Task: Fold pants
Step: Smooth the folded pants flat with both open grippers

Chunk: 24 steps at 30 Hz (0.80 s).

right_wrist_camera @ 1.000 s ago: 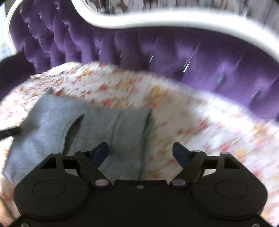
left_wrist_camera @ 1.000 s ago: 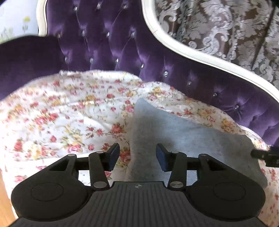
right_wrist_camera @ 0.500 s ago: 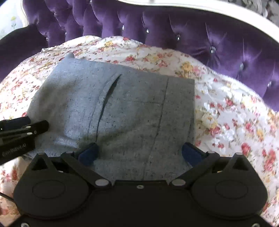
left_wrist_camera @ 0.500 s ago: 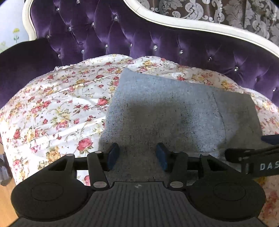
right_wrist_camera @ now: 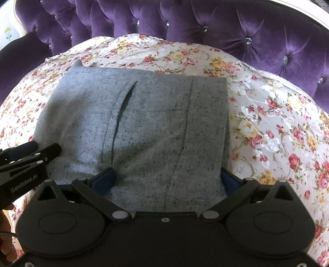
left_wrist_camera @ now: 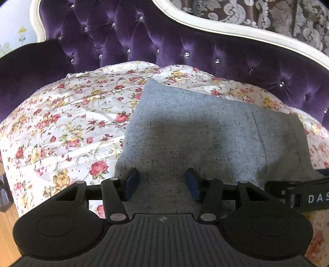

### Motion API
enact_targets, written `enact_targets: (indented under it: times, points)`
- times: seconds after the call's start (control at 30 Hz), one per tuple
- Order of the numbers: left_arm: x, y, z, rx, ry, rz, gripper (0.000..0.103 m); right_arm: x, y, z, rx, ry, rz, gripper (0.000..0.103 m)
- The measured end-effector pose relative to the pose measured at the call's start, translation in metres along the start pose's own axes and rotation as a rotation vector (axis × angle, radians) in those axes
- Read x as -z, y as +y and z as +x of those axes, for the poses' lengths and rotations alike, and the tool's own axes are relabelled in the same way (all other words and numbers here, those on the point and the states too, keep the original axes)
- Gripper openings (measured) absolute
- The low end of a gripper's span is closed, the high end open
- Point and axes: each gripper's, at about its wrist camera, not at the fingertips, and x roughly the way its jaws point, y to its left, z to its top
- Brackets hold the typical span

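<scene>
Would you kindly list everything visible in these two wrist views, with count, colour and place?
pants: one, grey, folded flat on the floral cover.
floral cover: one, white with pink and yellow roses, spread over the seat.
sofa: one, purple tufted, cream trim, behind.
curtain: one, brown-and-silver damask, beyond the sofa.
left tongs: black, blue pads, open over the pants' near edge.
right tongs: black, blue pads, open wide, straddling the pants' near edge.
</scene>
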Motion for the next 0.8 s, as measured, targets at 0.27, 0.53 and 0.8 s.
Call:
enact_targets:
  times: [0.27,0.53,0.8]
  points:
    - [-0.002,-0.001,-0.001,0.008,0.004,0.009,0.050,0.001,-0.008,-0.001,-0.040,-0.007,0.033,0.103]
    - [-0.004,-0.008,-0.018,-0.010,0.009,0.029,0.049,0.004,-0.009,-0.014,0.014,-0.037,0.063,0.102]
    - [0.001,-0.018,-0.055,-0.040,0.026,0.042,0.049,0.021,-0.014,-0.050,0.102,-0.082,0.078,0.102]
